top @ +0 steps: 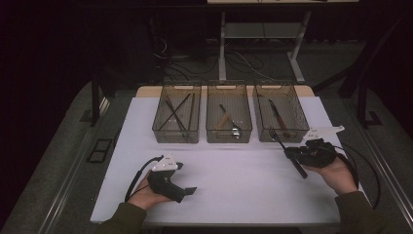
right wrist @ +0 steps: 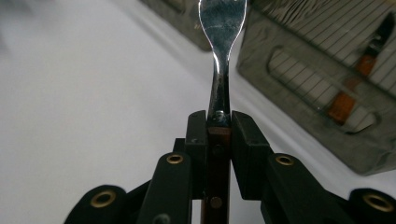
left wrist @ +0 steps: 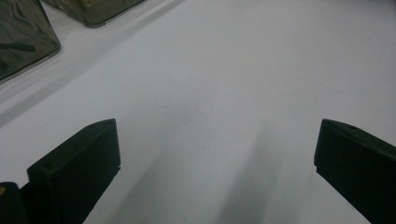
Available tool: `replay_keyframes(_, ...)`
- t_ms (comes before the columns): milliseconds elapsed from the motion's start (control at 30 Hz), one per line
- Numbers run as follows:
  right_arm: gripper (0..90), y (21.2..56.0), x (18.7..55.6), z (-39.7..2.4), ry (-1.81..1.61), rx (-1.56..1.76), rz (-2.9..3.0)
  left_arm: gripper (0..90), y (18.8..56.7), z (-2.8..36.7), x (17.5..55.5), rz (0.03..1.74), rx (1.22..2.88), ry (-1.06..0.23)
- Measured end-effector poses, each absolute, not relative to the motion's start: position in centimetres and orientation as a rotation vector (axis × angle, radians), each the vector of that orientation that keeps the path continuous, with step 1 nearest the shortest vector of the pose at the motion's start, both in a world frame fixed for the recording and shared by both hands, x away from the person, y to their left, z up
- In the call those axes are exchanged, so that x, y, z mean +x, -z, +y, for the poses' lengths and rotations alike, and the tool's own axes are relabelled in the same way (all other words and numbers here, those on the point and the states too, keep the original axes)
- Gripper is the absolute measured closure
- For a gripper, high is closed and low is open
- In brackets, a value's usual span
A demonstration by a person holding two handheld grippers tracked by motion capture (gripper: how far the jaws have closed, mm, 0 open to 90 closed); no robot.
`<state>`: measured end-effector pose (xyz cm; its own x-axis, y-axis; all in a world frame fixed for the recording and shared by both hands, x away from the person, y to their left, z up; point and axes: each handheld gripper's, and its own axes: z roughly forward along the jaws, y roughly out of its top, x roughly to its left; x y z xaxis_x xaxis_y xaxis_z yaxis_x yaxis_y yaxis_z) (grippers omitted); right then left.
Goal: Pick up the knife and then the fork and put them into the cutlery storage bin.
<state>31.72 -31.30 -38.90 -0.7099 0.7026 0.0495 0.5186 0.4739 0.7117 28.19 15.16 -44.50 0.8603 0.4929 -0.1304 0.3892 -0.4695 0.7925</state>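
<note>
My left gripper [top: 187, 191] rests at seven o'clock on the white table [top: 234, 170], jaws spread wide over bare surface. Three wire baskets [top: 229, 119] line the far edge at twelve o'clock, each with utensils inside. At three o'clock my right gripper [top: 287, 151] clamps a fork [right wrist: 219, 70] by its wooden handle, tines toward the right-hand basket. Dark floor and cables surround us. I can read no writing.
</note>
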Motion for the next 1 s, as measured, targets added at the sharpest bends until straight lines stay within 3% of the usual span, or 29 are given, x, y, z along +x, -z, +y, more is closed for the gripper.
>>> replay_keyframes(533,77.8,36.2,34.7,-32.5,-1.269,1.136,2.219,0.0,44.3,15.5,28.2,0.638,2.076,-0.143)
replay_keyframes(1000,77.8,33.5,39.7,-32.9,-1.351,1.204,1.992,0.0,44.3,15.6,28.2,0.640,2.075,-0.135)
